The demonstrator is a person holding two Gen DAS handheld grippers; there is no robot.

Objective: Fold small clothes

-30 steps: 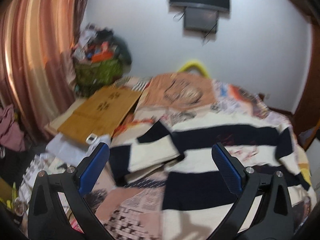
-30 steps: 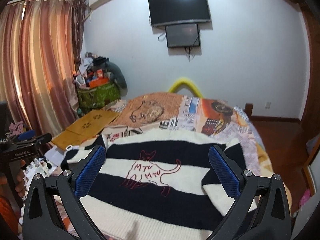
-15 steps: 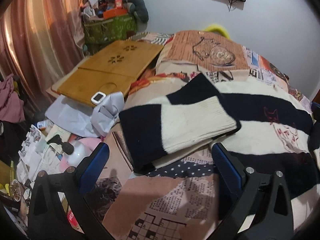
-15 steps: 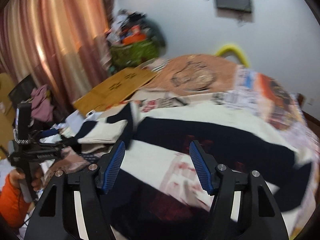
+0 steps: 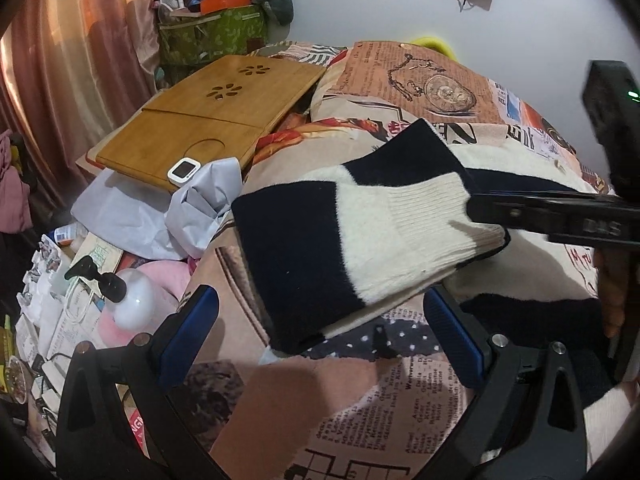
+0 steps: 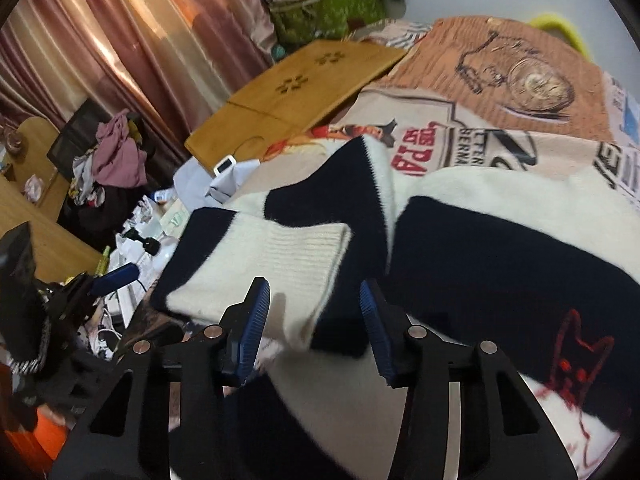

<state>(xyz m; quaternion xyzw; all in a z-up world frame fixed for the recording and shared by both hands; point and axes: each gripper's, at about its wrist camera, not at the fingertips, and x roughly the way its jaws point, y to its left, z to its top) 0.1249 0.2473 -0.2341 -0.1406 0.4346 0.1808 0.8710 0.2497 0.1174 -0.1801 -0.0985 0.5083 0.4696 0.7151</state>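
A black-and-cream striped sweater with a red cat drawing lies flat on the bed. Its sleeve is folded back across itself, with the ribbed cream cuff on top. My left gripper hovers wide open over the sleeve's near edge, and nothing is gripped. My right gripper points down at the cuff end. Its jaws are closing with the cuff edge between them, but the pads stand apart from the knit. In the left wrist view the right gripper reaches in from the right, at the cuff.
The bed cover has a newspaper print. A wooden lap tray with a small white device lies at the bed's left edge, beside crumpled grey cloth. A pump bottle and clutter fill the floor on the left.
Both grippers have come down over the folded sleeve. The right one swung left from the sweater's chest to the cuff, and its jaws narrowed. The left stayed wide open.
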